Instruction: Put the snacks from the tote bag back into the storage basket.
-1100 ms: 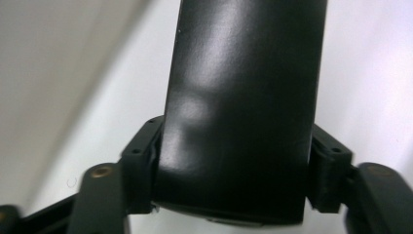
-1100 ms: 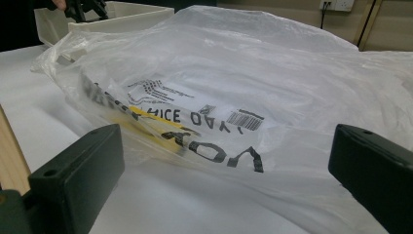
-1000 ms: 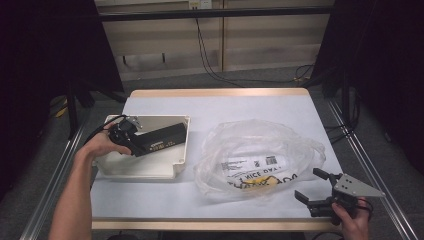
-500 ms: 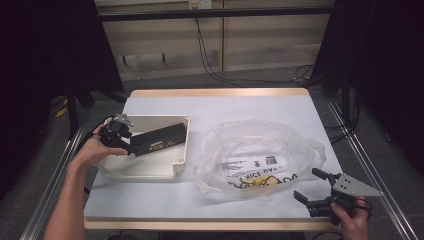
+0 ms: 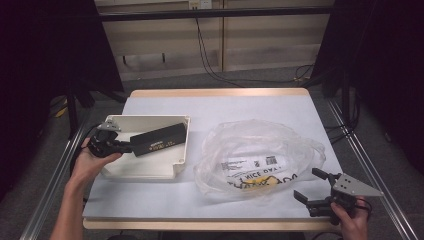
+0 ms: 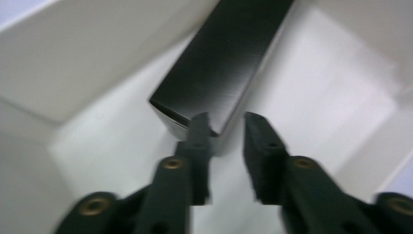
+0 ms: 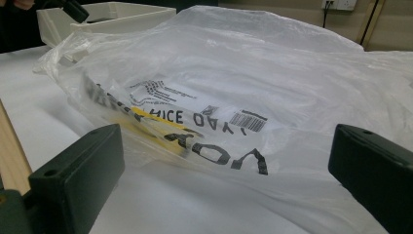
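Now L gripper [image 6: 221, 122] jaws just closed, nothing between; black box [image 5: 158, 139] left propped in tray [image 5: 145, 170]. R gripper [image 5: 314, 185] wide open, waiting by bag [image 5: 260, 150].

A white table [image 5: 220, 107] is carrying a cream tray [image 5: 150, 167] near its left edge and a clear bag [image 5: 260, 155] just right of it, toward the front edge. A black box [image 5: 159, 139] is lying slantwise in the tray, one end resting on the tray's right wall. The left gripper [image 5: 126, 146] is closing at the box's left end. The right gripper [image 5: 309, 186] is hovering spread wide by the front right corner, beside the bag.
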The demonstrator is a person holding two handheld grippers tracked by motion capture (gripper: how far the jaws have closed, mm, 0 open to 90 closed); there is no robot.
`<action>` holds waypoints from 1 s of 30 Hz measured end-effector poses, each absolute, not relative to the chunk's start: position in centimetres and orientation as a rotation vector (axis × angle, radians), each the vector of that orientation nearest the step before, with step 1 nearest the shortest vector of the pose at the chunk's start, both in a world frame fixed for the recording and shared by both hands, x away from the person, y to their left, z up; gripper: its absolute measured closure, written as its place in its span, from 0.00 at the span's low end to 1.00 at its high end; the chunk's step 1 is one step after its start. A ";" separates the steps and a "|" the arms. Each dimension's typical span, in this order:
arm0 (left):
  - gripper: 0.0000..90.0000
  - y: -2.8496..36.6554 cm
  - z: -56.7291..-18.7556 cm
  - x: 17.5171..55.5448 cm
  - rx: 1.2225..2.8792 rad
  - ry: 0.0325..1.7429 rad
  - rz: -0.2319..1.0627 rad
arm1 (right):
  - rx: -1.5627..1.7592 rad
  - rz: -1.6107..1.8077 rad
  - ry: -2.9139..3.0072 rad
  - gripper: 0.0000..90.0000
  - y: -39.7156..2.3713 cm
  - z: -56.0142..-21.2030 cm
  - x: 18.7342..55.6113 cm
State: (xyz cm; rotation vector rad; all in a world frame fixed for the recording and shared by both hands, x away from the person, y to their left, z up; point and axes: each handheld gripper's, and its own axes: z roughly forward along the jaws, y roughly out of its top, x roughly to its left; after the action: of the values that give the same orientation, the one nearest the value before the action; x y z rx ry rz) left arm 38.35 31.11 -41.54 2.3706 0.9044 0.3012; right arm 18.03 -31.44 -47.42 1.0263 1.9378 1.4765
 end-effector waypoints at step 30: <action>1.00 28.8 -45.6 38.4 2.304 1.019 0.357 | 0.997 1.479 1.960 0.00 -31.2 -47.3 18.0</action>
State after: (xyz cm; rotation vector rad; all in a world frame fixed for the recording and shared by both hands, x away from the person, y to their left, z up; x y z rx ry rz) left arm 38.36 28.76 -45.62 2.3040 1.0189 0.3571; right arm 18.01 -31.16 -47.34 0.9966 1.9602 1.4788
